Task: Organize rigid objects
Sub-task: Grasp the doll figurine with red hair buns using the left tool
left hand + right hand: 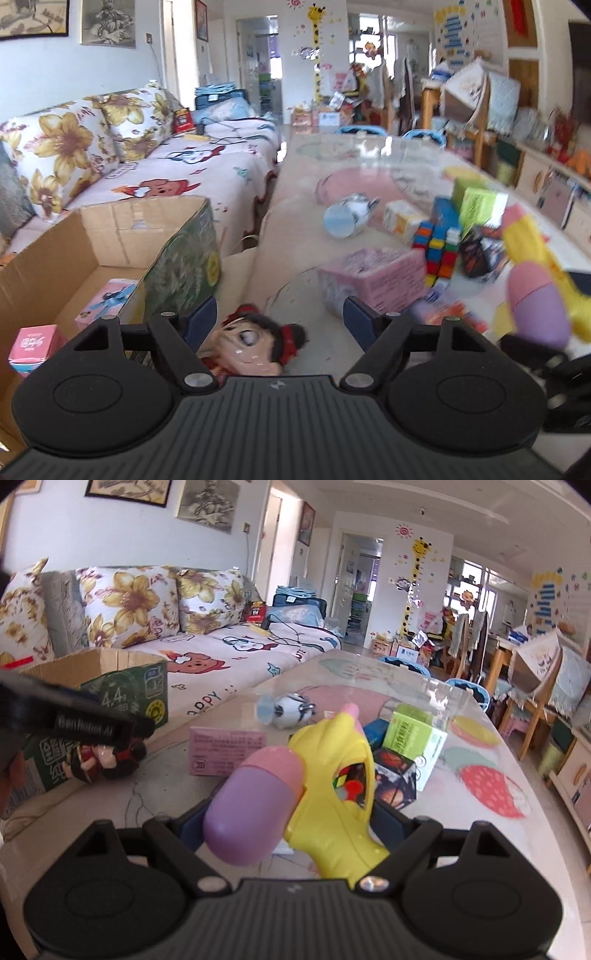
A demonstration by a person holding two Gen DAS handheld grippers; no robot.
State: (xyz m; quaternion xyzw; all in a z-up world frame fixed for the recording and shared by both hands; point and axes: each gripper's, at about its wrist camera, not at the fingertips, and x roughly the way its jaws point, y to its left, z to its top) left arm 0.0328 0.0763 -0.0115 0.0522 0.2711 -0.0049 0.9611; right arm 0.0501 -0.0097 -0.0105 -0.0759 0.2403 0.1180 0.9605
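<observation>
left gripper point(280, 317) is gaping wide, nothing pinched, doll point(255, 345) lying on table point(295, 206) btwn its fingers. right gripper point(295, 821) is clamping yellow toy gun point(328, 786) above table, box point(110, 236) sitting at left.

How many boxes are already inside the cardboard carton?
2 visible: a pink box with blue ribbon print near the cardboard carton's middle floor, and a pink-topped box nearer the camera. The carton's walls and the left gripper may hide others.

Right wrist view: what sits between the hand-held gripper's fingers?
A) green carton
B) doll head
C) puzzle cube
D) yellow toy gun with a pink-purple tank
D: the yellow toy gun sits between the right hand-held gripper fingers; the doll head lies far left by the cardboard box.
</observation>
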